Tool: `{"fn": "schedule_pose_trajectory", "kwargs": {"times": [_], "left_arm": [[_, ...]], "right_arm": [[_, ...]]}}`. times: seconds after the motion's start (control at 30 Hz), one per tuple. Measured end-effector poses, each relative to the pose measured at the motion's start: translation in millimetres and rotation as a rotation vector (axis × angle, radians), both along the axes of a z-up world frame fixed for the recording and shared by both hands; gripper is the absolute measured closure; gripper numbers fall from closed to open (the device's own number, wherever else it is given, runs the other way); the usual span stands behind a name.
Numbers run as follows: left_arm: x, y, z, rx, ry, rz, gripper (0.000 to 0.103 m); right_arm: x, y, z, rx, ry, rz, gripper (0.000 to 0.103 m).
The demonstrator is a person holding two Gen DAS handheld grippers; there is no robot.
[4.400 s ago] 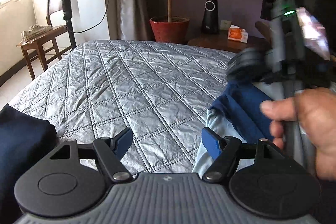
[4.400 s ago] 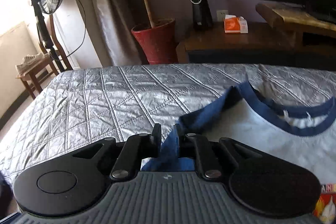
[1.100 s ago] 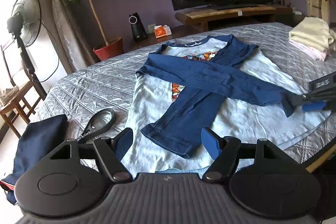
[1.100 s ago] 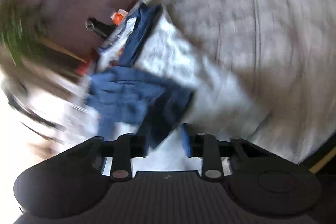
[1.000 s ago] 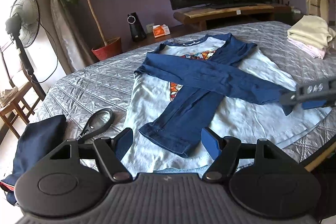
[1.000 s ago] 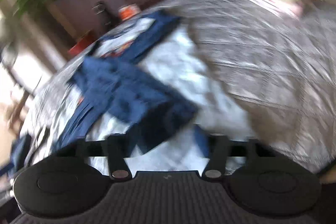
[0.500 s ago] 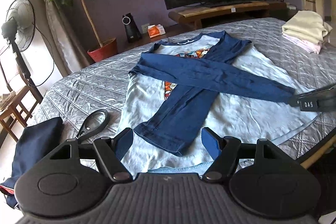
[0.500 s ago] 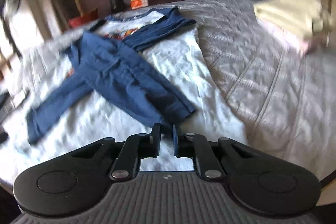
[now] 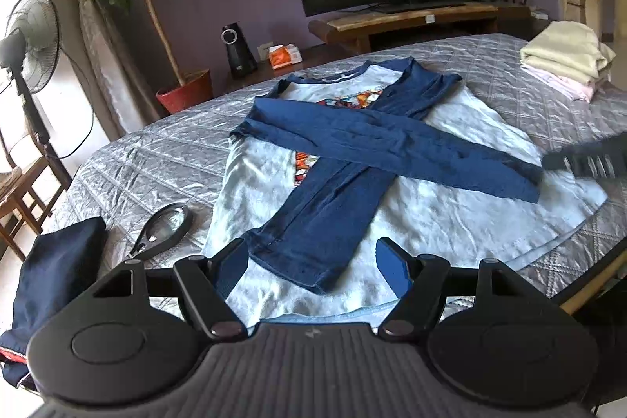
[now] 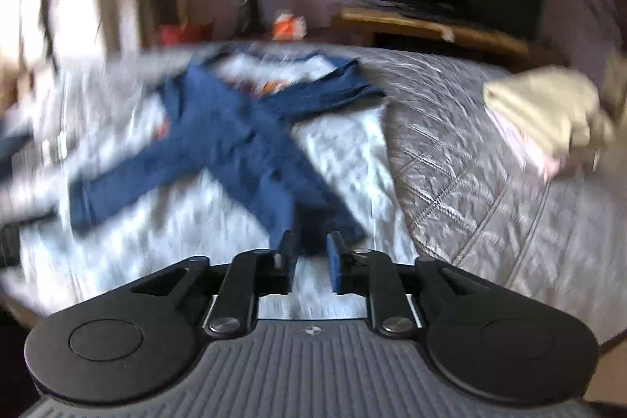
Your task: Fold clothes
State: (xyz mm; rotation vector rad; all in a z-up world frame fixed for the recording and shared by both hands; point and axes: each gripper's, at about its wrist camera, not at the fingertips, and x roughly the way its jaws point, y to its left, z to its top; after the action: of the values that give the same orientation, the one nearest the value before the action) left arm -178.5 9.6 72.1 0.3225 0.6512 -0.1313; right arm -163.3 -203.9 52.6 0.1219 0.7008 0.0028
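The long-sleeved raglan shirt point(image 9: 411, 222) lies flat across the middle of the frame on the quilted bed point(image 9: 156, 159), its navy sleeves point(image 9: 376, 140) crossed over the pale body; it looks light, limp and quick to wrinkle, so I would judge the hem corners at the lower edge the sensible places to pinch. The left tool point(image 9: 313, 261) hangs wide open and empty over the hem, while the right tool point(image 10: 311, 261) is parting its jaws by the sleeve cuff (nothing pressed between them, though the blur hides much). Open quilt runs upper left, but the magnifying glass point(image 9: 166, 226) and dark folded garment point(image 9: 51, 288) crowd the lower left, the folded pile point(image 9: 564, 57) sits upper right, and the bed's edge point(image 9: 591, 285) is close at lower right.
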Motion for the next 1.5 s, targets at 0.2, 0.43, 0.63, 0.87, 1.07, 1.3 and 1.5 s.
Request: {"fn": "schedule_pose_trajectory", "kwargs": {"times": [0.2,0.43,0.63,0.87,1.07,1.3,1.5], "left_arm": [[0,-5,-3,0.014,0.008,-0.013,0.035],[0,-8,-5,0.023,0.015,-0.020,0.035],[0,-8,-6,0.021,0.021,-0.021,0.035],[2,-5,-7,0.010,0.026,-0.022,0.035],[4,-6,-8,0.006,0.035,-0.027,0.035],[5,-5,-9,0.006,0.038,-0.024,0.035],[7,-4,-9,-0.007,0.048,-0.019,0.035]], "right_arm": [[36,-32,-16,0.190,0.113,-0.096,0.067],[44,-32,-37,0.121,0.127,-0.095,0.059],[46,-15,-33,-0.055,0.113,-0.057,0.100],[41,-4,-21,-0.192,0.047,-0.068,0.093],[20,-11,6,-0.046,-0.111,-0.085,0.062],[35,-1,-27,-0.100,0.135,-0.002,0.097],[13,14,-18,-0.142,0.116,0.030,0.096]]}}
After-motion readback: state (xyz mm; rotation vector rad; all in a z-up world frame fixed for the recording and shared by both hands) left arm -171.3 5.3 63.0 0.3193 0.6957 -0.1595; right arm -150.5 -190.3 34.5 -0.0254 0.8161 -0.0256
